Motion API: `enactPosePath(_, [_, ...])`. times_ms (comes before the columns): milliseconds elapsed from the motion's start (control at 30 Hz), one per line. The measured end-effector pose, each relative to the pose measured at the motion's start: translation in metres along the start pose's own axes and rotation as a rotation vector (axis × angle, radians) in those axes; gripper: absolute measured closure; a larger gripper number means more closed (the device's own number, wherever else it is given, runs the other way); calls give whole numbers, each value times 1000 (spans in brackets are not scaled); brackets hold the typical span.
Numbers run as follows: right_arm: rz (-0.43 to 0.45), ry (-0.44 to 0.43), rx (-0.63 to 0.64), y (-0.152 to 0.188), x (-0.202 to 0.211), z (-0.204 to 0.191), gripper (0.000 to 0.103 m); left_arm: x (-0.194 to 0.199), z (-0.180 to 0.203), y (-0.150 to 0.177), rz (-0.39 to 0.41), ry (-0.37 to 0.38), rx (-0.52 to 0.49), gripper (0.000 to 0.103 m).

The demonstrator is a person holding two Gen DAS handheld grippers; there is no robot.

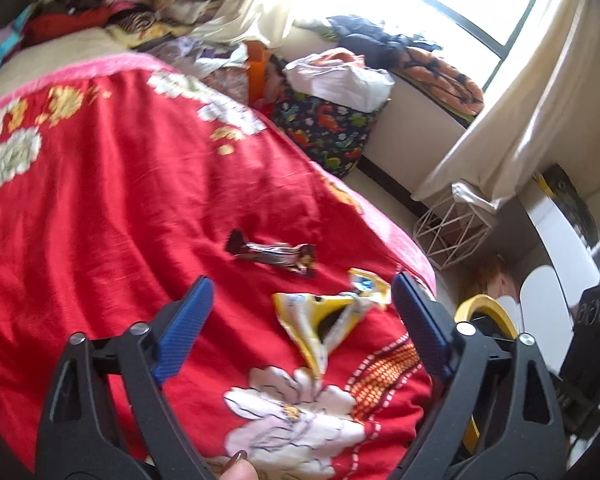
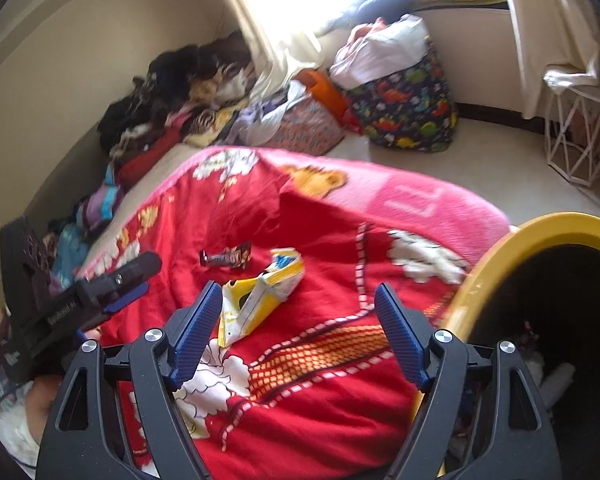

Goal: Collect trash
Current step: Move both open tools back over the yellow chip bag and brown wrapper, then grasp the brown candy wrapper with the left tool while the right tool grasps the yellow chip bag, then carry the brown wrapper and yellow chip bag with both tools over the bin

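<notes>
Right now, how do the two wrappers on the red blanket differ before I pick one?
The yellow wrapper is bright yellow and white, torn open and crumpled wide; the dark wrapper is brown, narrow, with twisted ends. The yellow wrapper looks larger. It also lies nearer both grippers, just ahead of the left gripper and the right gripper; the dark wrapper lies farther up the red blanket. Both lie loose and untouched on the blanket.

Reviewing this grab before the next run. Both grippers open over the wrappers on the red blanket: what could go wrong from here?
1. The yellow wrapper lies crumpled on the soft red blanket; closing fingers may pinch fabric with it.
2. The dark wrapper is thin and flat, so it may slip out.
3. The yellow-rimmed bin sits off the bed's edge; a loosely held wrapper could drop short.
</notes>
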State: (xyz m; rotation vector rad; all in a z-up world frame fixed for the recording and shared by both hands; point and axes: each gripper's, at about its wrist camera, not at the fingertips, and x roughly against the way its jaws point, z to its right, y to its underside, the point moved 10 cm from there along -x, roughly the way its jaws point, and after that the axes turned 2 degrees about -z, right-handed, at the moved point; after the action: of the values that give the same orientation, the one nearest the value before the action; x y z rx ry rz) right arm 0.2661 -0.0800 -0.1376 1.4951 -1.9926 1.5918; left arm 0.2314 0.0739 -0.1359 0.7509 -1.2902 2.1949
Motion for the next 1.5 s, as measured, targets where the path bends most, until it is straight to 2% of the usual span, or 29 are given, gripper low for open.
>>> enactPosePath(200, [-65,-2,22,2,-45,-13,27,-18,-13,-2,-48,27,52,40])
enactPosePath(400, [-113,6,11,2,-81,-11,28,-42,-22,1,-115,61,124,43])
enactPosePath(500, [-143,-11,-16,5,-95,-7,36,-51,-26,0,-129,69,159,43])
enactPosePath(600, [-159,-44,-42,8,-100,-7,49,-63,-32,-2,-148,82,209,43])
enactPosePath(633, [-161,-64,-47,9,-101,-9,58,-66,-33,-2,-153,87,223,43])
enactPosePath(733, [-154,-81,-42,7,-99,-13,64,-75,-37,-4,-159,98,270,45])
enactPosePath(833, [-144,-95,-54,7,-93,-13,69,-80,-40,-5,-158,95,296,54])
enactPosePath(900, [-133,-92,-49,8,-87,-15,69,-83,-40,-5,-162,90,302,75])
enactPosePath(933, [-129,-91,-44,9,-84,-17,69,-84,-42,-5,-164,87,305,78])
enactPosePath(1133, [-82,-86,-9,10,-64,-25,69,-70,-38,-5,-130,100,288,82])
enactPosePath(1200, [-64,-78,2,10,-56,-25,70,-63,-35,-5,-114,102,275,89])
enactPosePath(1500, [15,-64,-40,8,-11,-8,70,-37,-4,-10,-63,112,161,91])
